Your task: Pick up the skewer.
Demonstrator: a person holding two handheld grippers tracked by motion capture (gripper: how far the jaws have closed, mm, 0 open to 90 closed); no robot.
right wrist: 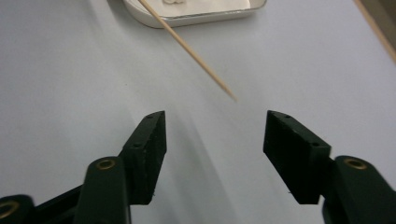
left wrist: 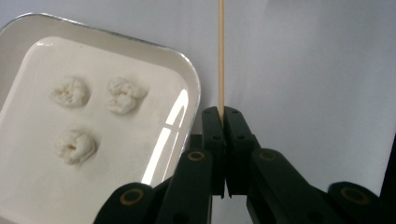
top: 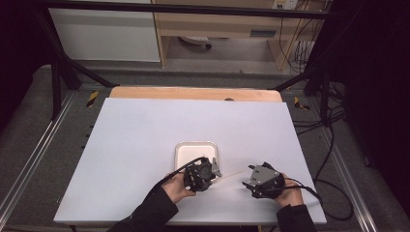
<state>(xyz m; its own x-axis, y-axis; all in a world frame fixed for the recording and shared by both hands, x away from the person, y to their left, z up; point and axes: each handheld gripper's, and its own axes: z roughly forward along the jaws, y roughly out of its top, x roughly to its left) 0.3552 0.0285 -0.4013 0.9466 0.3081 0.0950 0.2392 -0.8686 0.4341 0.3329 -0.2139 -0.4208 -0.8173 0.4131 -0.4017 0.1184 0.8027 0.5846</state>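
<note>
Left tongs (left wrist: 222,114) closed tight on one end of a thin wooden skewer (left wrist: 221,56), jaws pressed together with the stick pinched between their tips and running straight out ahead. From above, left tongs (top: 209,170) held over the near rim of a small white tray (top: 196,150), skewer (top: 232,173) reaching rightward above the bench (top: 145,140) toward the right tongs (top: 249,181). Tray sitting near the middle of the bench, closer to the near edge than the far one. Inside the tray (left wrist: 187,79), three pale lumpy pieces (left wrist: 70,92), apart from one another. Right tongs (right wrist: 215,140) wide open, gripping nothing, jaws hovering over bare bench surface. Skewer's pointed free end (right wrist: 187,46) just ahead of the open jaws, not between them, slanting back toward the tray (right wrist: 196,18). Both tongs near the bench's near edge, held in the person's hands.
</note>
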